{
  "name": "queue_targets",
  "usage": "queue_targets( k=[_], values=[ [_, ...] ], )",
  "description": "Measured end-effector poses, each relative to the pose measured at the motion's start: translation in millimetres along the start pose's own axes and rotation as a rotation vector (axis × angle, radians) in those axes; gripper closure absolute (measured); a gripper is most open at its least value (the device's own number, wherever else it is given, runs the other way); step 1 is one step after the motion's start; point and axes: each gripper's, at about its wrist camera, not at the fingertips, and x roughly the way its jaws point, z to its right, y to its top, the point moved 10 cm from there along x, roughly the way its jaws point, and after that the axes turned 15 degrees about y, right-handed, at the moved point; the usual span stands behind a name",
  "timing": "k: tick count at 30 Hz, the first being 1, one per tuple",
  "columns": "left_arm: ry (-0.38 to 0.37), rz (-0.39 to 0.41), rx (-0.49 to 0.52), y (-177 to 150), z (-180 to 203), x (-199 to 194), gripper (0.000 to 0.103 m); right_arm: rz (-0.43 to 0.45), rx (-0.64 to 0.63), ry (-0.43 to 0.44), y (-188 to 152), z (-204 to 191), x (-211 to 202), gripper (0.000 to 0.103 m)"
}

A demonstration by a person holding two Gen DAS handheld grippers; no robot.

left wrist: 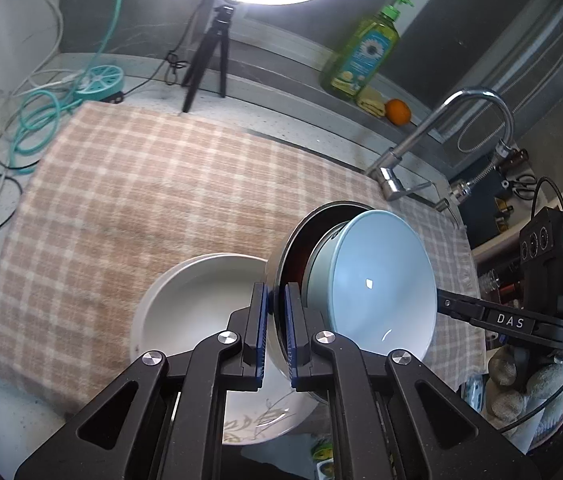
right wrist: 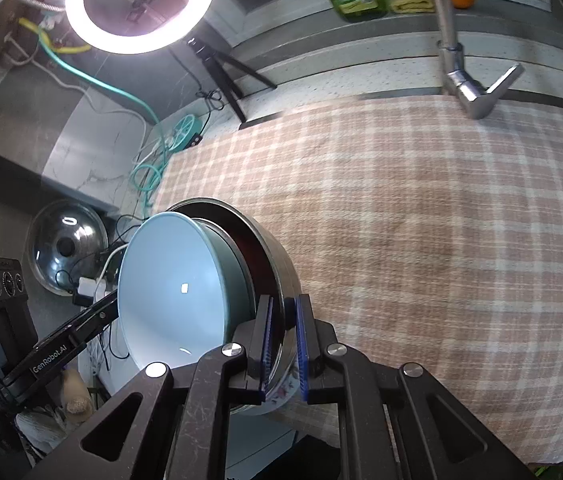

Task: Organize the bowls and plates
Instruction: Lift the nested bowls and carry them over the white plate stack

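Both grippers clamp one rim — a stacked load carried between them

The left gripper (left wrist: 275, 332) and right gripper (right wrist: 284, 350) are each closed tight on opposite sides of the dark plate (left wrist: 281, 256), probably so the pale blue bowl (left wrist: 373, 280) nested on it (tilted toward the cameras) stays balanced — while the white plate (left wrist: 185, 304) lies on the checked cloth (left wrist: 141, 184) just beyond the left jaws.

Both claws, the left claw (left wrist: 276, 330) and the right claw (right wrist: 284, 350), are showing matte black linkage arms, round silver screws and blue ribbed pads, with white lettering and a black cable trailing behind.
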Motion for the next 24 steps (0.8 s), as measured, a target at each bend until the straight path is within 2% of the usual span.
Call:
queue_targets(
  k=[13, 24],
  values=[
    [0.044, -0.006, -0.089, -17, -51, -4, 0.097, -0.091, -0.050, 0.019, -15, -29, 45, 0.092],
    [0.045, -0.041, -0.114, -33, -61, 6, 0.097, -0.124, -0.048, 0.001, -26, -25, 62, 0.092]
  ],
)
